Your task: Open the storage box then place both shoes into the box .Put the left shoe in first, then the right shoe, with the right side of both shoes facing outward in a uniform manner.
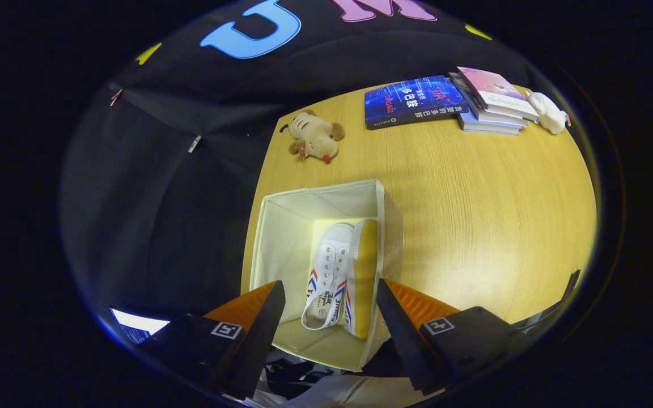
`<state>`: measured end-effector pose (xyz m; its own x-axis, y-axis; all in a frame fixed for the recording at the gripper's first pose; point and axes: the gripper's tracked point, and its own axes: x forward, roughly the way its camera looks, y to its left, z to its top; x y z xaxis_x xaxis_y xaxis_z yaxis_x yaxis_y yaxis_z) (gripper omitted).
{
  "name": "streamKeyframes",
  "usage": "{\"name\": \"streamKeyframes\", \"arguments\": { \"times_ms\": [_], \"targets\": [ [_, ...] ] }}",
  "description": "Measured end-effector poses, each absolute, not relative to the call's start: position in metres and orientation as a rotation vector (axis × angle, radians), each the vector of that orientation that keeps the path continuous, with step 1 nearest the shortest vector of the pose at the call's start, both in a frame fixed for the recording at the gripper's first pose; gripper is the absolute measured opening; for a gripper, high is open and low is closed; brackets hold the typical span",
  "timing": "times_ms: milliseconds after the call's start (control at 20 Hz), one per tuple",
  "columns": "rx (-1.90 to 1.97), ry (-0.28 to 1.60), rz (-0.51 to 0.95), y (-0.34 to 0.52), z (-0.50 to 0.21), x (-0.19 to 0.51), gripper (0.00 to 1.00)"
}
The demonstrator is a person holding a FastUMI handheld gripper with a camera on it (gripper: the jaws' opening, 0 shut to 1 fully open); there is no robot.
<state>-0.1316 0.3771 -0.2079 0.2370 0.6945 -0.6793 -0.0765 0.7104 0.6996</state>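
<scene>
Presently the gripper (329,317) hangs above the open storage box (281,215), its two fingers spread well apart with nothing between them but the view down into the box. The box stands on the wooden counter (474,226) at its near left corner, lid out of the way, with pale fabric walls that look soft and likely to give if pushed. One white canvas shoe (332,272) lies inside on its side against the right-hand wall, its yellow sole (363,272) turned toward that wall and the laces and striped side panel facing the open middle of the box. Whether a second shoe sits beneath or behind it cannot be told from here; the free space to the left of the shoe suggests room for one more. Judged by its build, the shoe is light, with a flexible canvas upper and a firmer rubber sole; the upper would fold under a pinch, so the heel collar or the edge of the sole is the sounder place to take hold, and the loose laces should be avoided since they would slip. Farther back on the counter lie a plush toy (315,139), a blue book (414,102), a stack of books (494,102) and a small white figure (547,110), all well apart from the box.
</scene>
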Motion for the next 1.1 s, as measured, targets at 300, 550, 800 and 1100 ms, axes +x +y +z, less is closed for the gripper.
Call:
{"name": "streamKeyframes", "arguments": {
  "times_ms": [300,550,800,1100],
  "targets": [
    [0.576,1.121,0.569,0.353,-0.211,-0.122,0.99],
    [0.519,0.925,0.517,0.319,-0.192,-0.086,0.99],
    [0.394,0.652,0.389,0.248,-0.154,-0.036,0.99],
    [0.242,0.417,0.241,0.148,-0.117,-0.003,0.99]
  ]
}}
